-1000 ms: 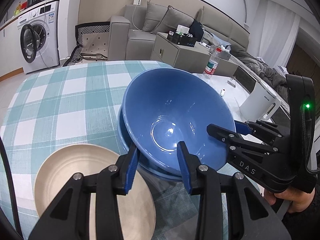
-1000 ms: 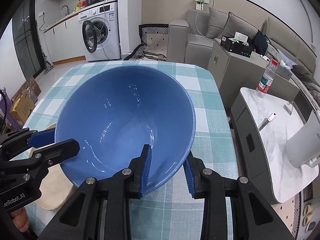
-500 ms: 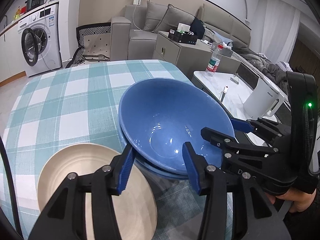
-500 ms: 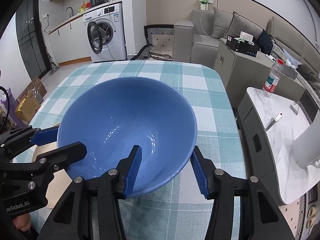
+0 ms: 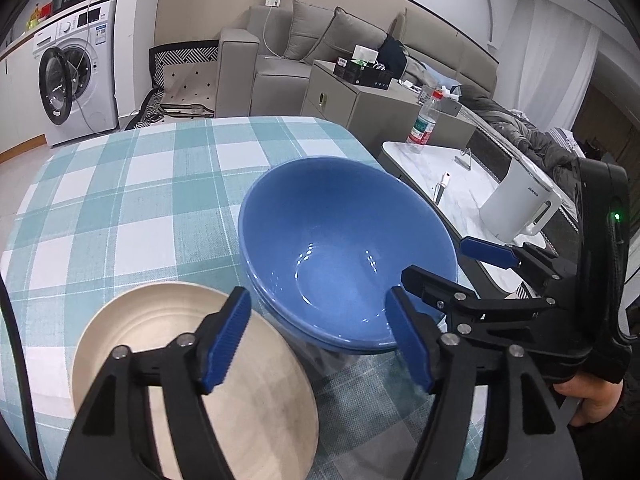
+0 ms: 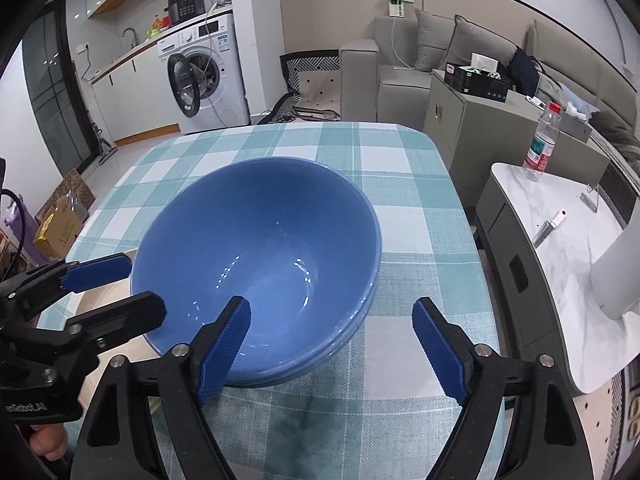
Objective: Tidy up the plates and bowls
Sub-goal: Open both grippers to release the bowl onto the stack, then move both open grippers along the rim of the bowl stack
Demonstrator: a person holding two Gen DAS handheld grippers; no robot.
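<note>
From the left wrist camera, the glossy blue ceramic bowl [image 5: 344,256] sits nested in a second blue bowl [image 5: 340,342] of the same make, whose rim peeks out beneath, on the teal-and-white checked tablecloth [image 5: 132,200]. The left gripper [image 5: 320,340] hovers at the stack's near rim with its blue-padded fingers spread wide, one over the round beige plate [image 5: 192,384] just left of the stack, the other over the bowl's near right rim; neither pad presses on anything. The right gripper [image 5: 444,264] reaches in from the right, also spread, one finger over the bowl's inside, the other outside the rim. A second ago both pairs of jaws pinched the top bowl's rim and held it tilted above the lower one; they have just been opening, and the bowl now rests level in the stack.

From the right wrist camera, the right gripper [image 6: 332,344] stands wide, its left pad over the bowl's [image 6: 256,264] near rim, its right pad above bare cloth. The left gripper [image 6: 120,284] straddles the left rim. Only a pale sliver of the plate shows here, while the left view shows it almost whole. This view alone shows the stacked rims at the right side.
</note>
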